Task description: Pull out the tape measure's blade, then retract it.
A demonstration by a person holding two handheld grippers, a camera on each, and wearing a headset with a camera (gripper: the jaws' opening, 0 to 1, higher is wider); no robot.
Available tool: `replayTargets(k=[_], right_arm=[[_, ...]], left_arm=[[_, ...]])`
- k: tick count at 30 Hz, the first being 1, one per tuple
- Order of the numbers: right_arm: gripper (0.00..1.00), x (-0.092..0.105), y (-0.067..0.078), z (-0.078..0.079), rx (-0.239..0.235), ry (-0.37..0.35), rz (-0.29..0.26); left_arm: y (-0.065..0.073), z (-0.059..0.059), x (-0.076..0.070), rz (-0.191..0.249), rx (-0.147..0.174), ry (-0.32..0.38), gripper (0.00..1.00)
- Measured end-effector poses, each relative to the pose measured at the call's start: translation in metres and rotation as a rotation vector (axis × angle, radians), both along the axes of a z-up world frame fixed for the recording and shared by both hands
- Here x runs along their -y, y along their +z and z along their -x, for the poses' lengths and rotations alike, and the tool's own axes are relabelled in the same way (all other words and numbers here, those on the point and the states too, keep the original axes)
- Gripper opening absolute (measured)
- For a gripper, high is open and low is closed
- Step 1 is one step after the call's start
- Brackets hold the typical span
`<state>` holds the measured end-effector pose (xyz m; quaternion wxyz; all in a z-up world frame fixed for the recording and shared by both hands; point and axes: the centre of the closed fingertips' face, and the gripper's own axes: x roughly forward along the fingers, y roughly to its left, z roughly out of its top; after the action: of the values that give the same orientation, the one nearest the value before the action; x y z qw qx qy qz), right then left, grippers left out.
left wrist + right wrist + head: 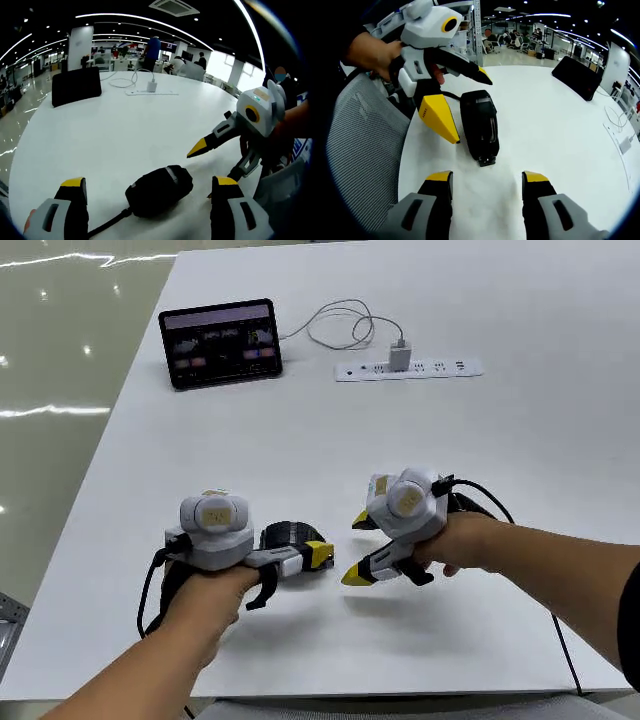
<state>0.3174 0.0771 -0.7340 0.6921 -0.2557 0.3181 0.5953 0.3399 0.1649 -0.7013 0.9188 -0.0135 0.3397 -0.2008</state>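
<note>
Black hard-cased tape measure (290,536) lies near on the white table (300,440) between the left gripper's (148,182) parted jaws, probably rigid and smooth; the right gripper (355,550), jaws apart, could pinch its right-end blade tab.

With forearms outstretched, left gripper (148,182) and right gripper (487,176) facing each other, fingers of both spread apart.
</note>
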Motion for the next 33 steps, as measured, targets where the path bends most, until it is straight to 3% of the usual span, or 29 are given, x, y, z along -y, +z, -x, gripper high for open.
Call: replayTargets(k=[9,10,12,18,22,23,26,33], right_arm=[[0.6,0.01,0.014,-0.004,0.002,-0.059,-0.043],[0.61,0.013,0.017,-0.005,0.002,-0.066,-0.048],[0.63,0.017,0.02,-0.007,0.001,-0.084,-0.058],[0.67,0.038,0.025,-0.009,-0.021,-0.16,-0.089],[0.68,0.055,0.027,-0.008,-0.02,-0.19,-0.102],[0.68,0.06,0.027,-0.006,-0.017,-0.194,-0.103],[0.69,0.072,0.027,-0.003,-0.016,-0.21,-0.105],[0.71,0.099,0.03,0.001,-0.006,-0.255,-0.116]], left_arm=[[0.002,0.008,0.002,0.008,0.006,-0.092,1.0],[0.004,0.009,0.001,0.003,0.011,-0.099,1.0],[0.011,0.007,0.002,0.042,0.042,-0.101,1.0],[0.01,0.014,-0.006,0.008,0.039,-0.152,1.0],[0.01,0.019,-0.009,0.013,0.039,-0.179,1.0],[0.009,0.022,-0.009,0.021,0.026,-0.191,1.0],[0.011,0.026,-0.01,0.049,0.029,-0.203,1.0],[0.015,0.031,-0.018,0.029,0.038,-0.223,1.0]])
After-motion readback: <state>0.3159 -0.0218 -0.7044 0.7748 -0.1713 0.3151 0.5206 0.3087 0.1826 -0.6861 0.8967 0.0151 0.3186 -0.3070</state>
